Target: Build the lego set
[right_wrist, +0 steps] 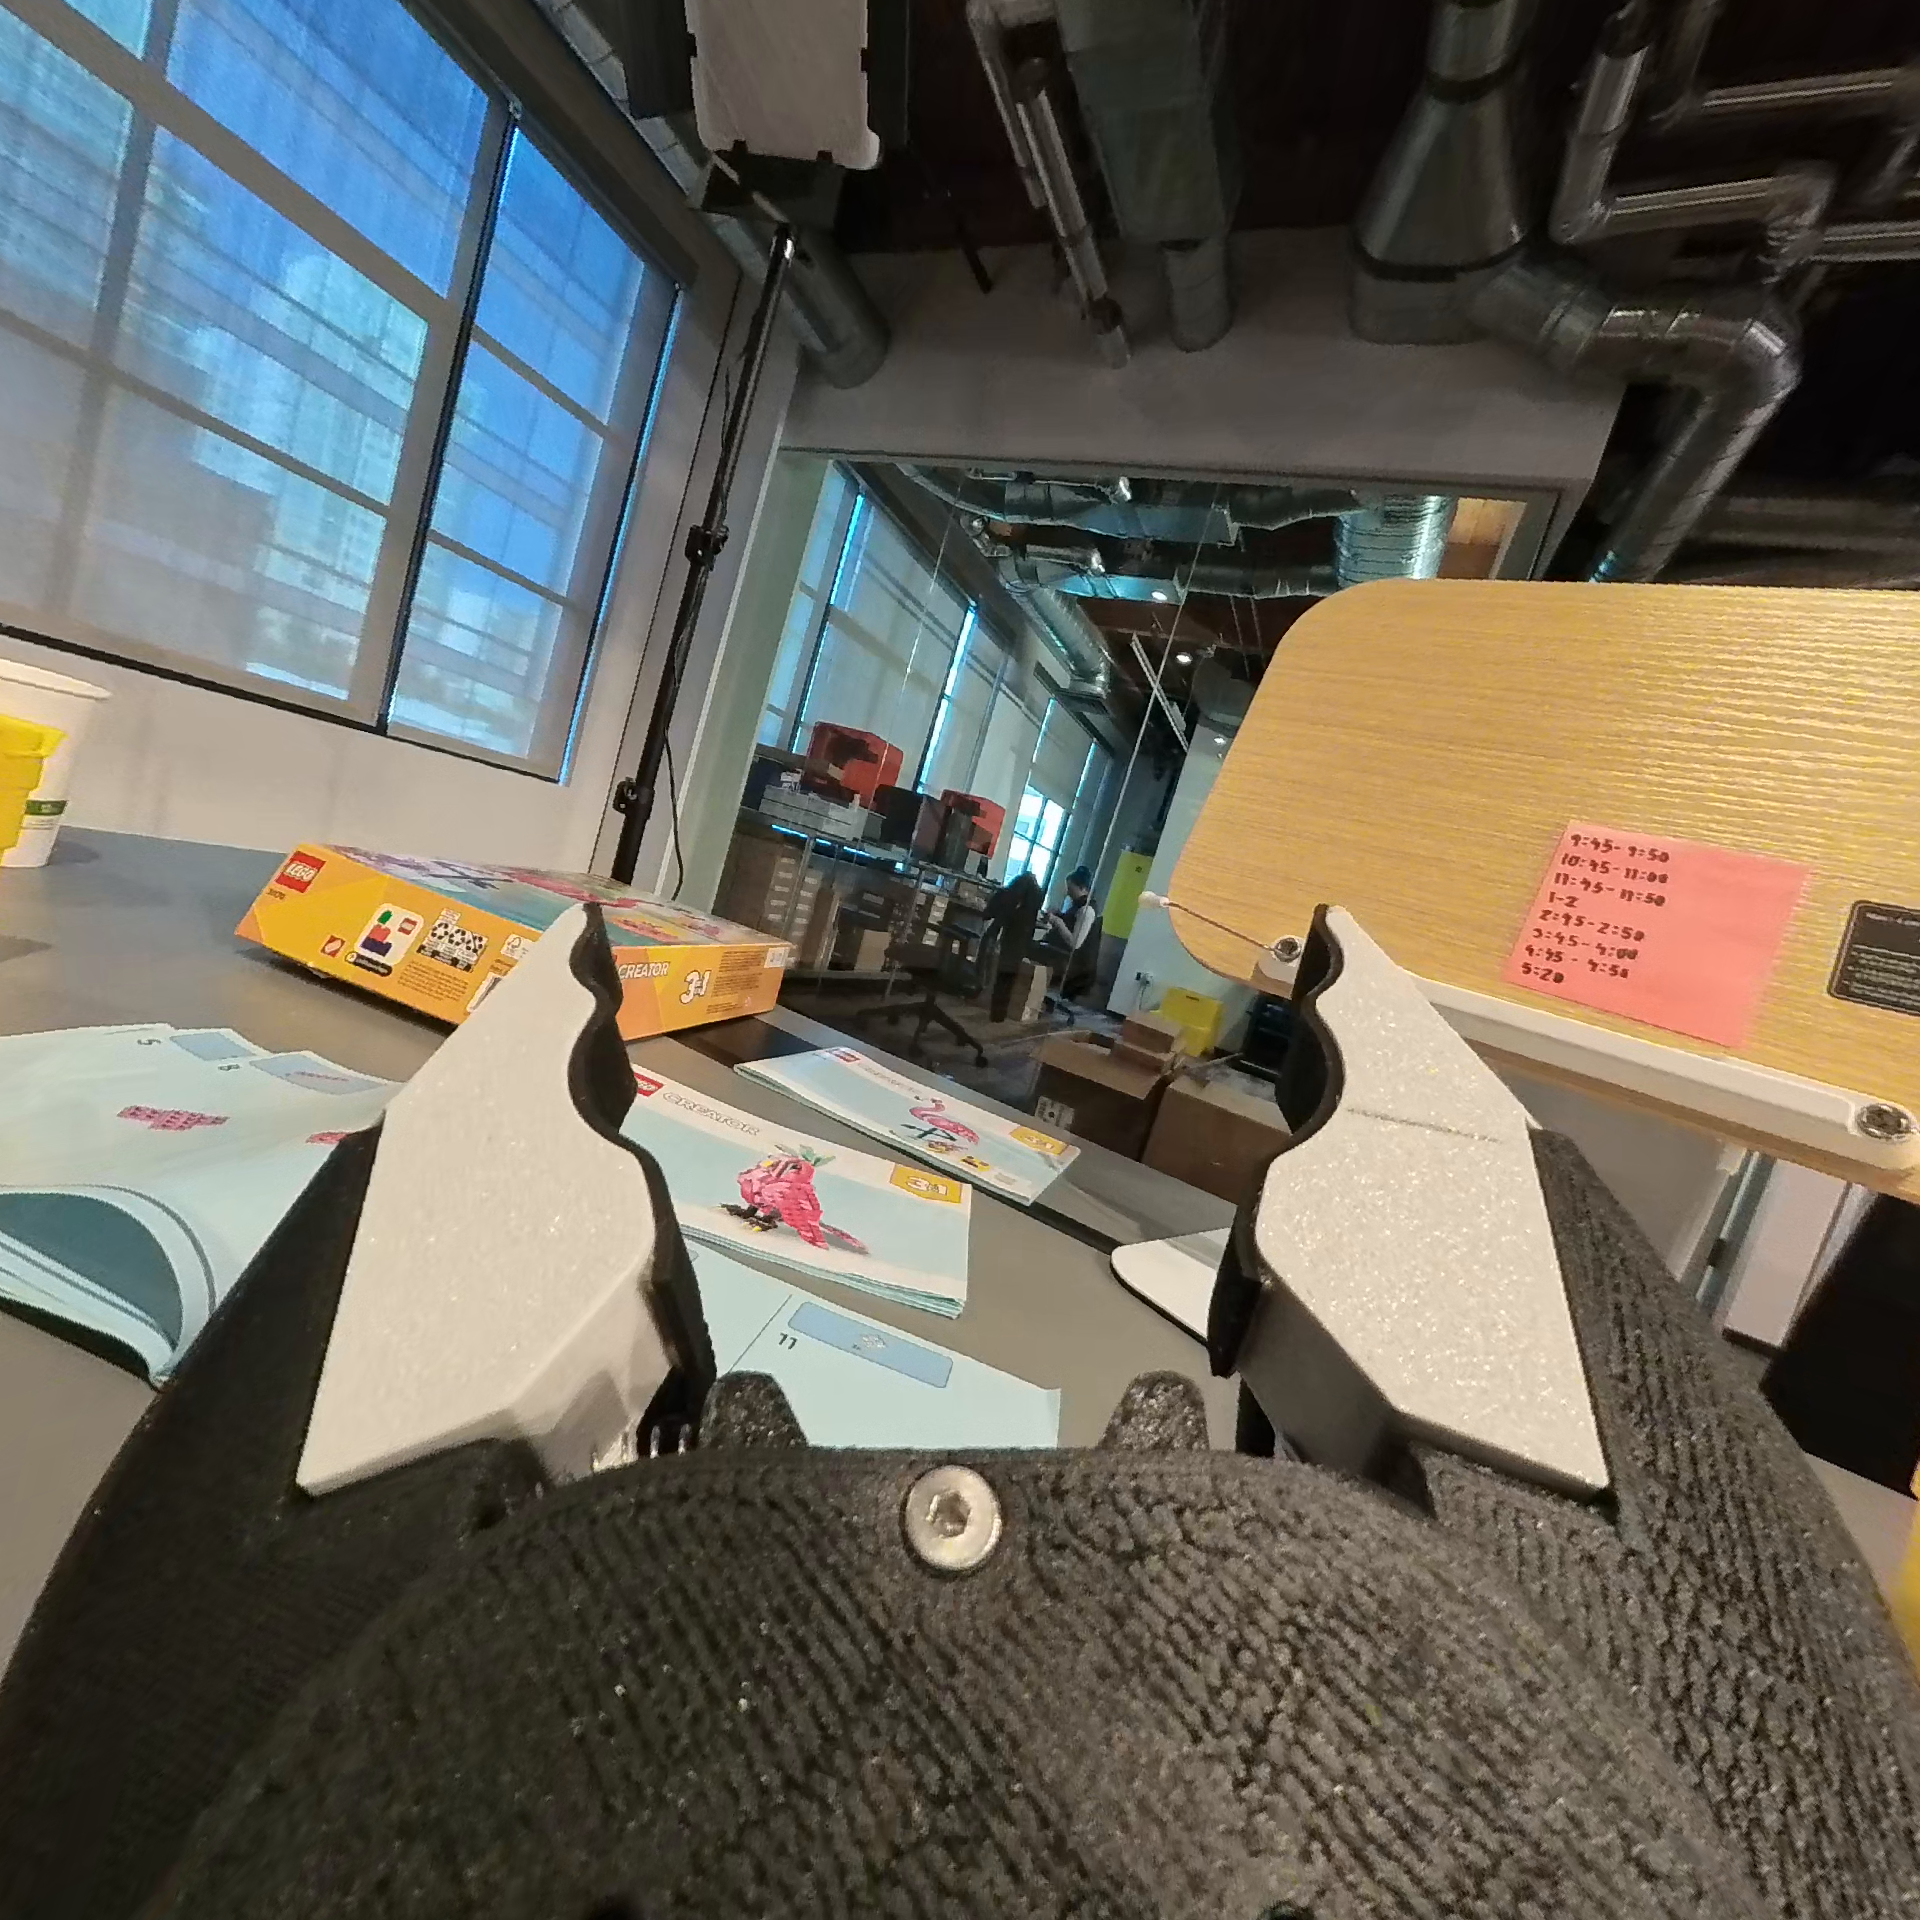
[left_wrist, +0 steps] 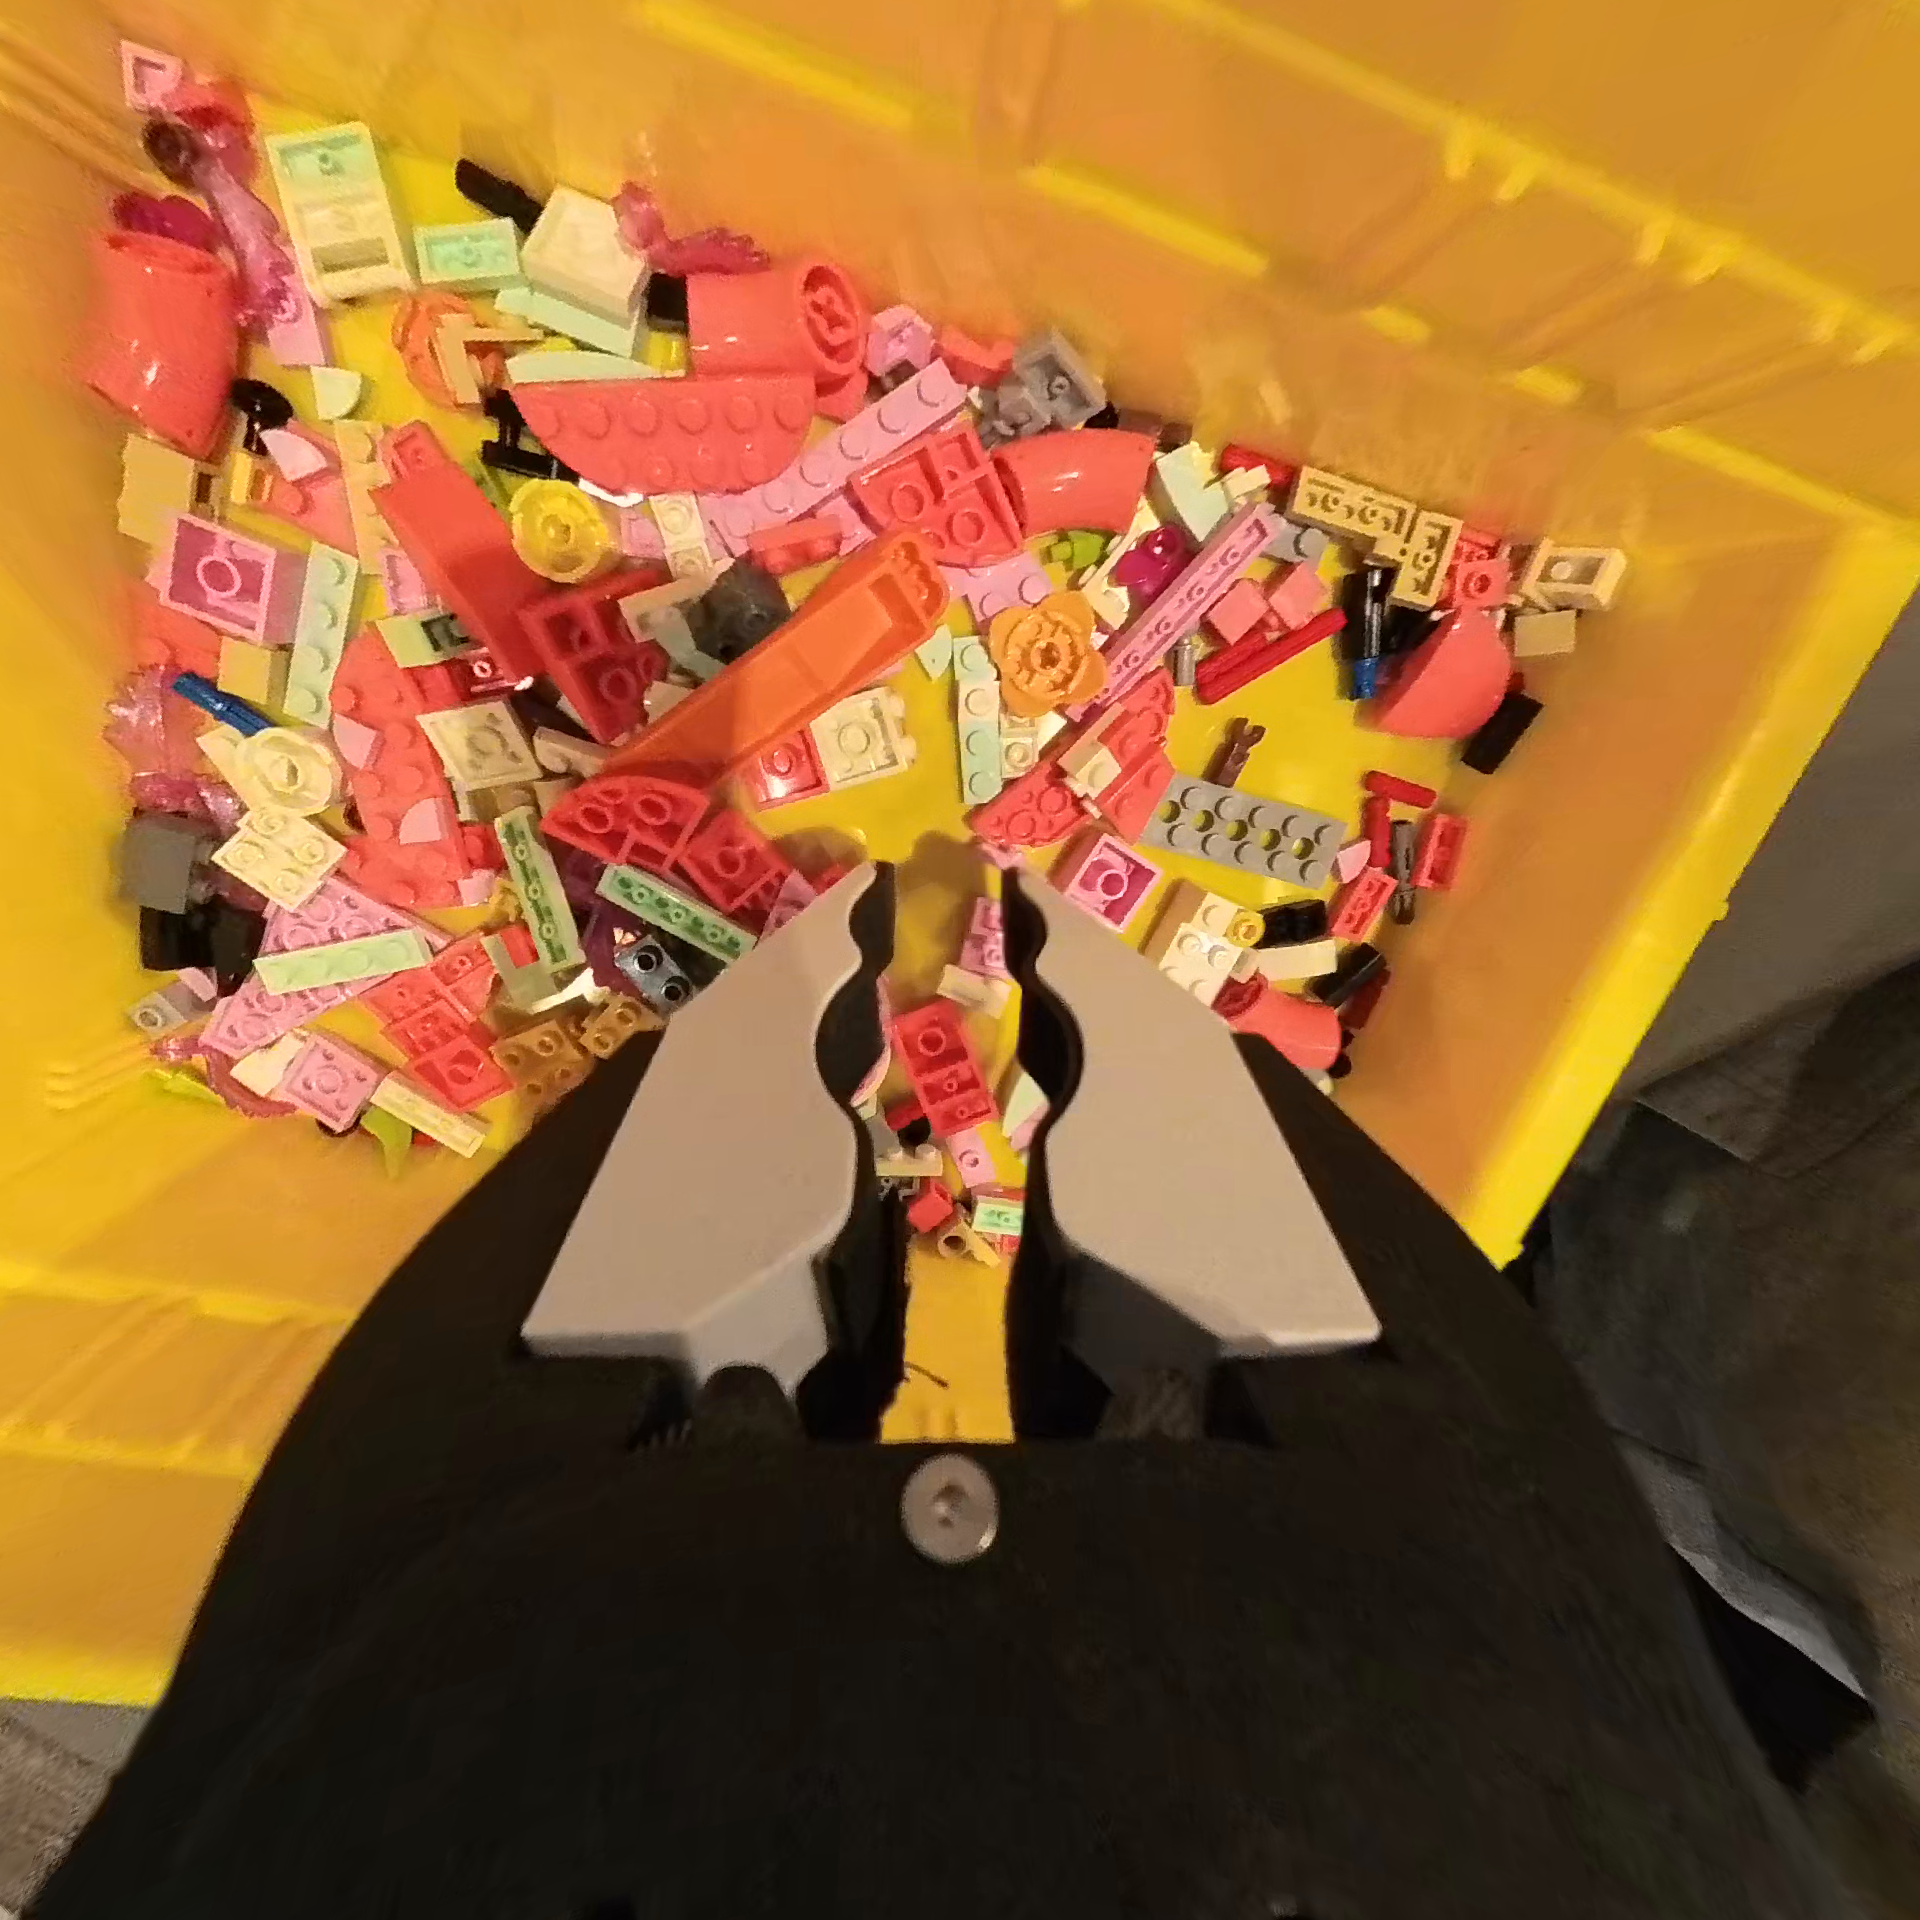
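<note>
In the left wrist view, a yellow plastic bin (left_wrist: 1247, 343) holds a loose pile of many small lego pieces (left_wrist: 644, 582) in coral, pink, cream, mint, grey and black. A long orange wedge-shaped tool (left_wrist: 790, 675) lies across the middle of the pile. My left gripper (left_wrist: 945, 873) hovers over the near part of the pile with its jaws a little apart and nothing between them. A red brick (left_wrist: 940, 1060) lies on the bin floor below the gap. My right gripper (right_wrist: 956, 914) is wide open and empty, held low over the grey table (right_wrist: 156, 935).
On the table are the orange lego box (right_wrist: 499, 956), two closed instruction booklets (right_wrist: 821, 1195) (right_wrist: 914, 1122) and an open booklet (right_wrist: 156, 1143). A tilted wooden board (right_wrist: 1558, 748) with a pink sticky note (right_wrist: 1652, 935) stands at the right. A white cup (right_wrist: 47, 769) stands far left. From my left tips it is roughly 5 centimeters to the red brick (left_wrist: 940, 1060); from my right, 40 centimeters.
</note>
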`<state>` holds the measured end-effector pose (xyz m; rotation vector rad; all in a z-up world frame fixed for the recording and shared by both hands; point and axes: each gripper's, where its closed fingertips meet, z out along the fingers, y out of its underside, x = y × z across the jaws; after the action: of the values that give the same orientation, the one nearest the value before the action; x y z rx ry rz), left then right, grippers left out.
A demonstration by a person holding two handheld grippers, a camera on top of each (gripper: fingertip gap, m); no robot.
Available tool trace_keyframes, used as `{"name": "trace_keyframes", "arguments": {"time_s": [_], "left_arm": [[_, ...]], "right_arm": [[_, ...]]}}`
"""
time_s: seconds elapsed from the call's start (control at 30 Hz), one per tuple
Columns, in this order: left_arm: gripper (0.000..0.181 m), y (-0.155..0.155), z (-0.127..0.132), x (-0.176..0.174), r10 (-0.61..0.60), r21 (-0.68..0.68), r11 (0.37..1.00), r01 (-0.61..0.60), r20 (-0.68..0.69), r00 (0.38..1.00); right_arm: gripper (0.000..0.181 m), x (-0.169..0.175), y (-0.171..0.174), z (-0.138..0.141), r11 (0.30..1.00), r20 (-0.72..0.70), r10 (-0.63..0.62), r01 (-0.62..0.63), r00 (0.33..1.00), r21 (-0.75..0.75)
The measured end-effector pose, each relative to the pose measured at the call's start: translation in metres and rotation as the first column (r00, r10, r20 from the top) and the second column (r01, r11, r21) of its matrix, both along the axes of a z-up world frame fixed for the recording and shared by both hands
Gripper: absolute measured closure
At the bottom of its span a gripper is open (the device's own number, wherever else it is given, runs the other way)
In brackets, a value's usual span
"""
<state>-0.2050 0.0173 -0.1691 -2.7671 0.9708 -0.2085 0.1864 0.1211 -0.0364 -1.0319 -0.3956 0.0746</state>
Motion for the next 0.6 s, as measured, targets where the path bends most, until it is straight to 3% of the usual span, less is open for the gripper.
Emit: {"name": "trace_keyframes", "arguments": {"time_s": [0.2,0.43,0.6], "left_arm": [[0.162,0.007,0.002,-0.001,0.014,0.035,0.999,-0.014,-0.006,1.0],[0.159,0.015,-0.012,-0.004,-0.024,0.029,0.999,0.027,-0.107,0.994],[0.145,0.024,-0.014,-0.008,-0.054,0.057,0.996,0.063,-0.141,0.989]], "right_arm": [[0.054,-0.001,0.0,0.0,1.0,0.003,0.001,-0.001,1.0,-0.001],[0.055,-0.001,-0.001,0.0,1.0,0.003,0.006,-0.006,1.0,0.002],[0.055,-0.001,0.0,0.0,1.0,0.001,0.007,-0.007,1.0,-0.003]]}}
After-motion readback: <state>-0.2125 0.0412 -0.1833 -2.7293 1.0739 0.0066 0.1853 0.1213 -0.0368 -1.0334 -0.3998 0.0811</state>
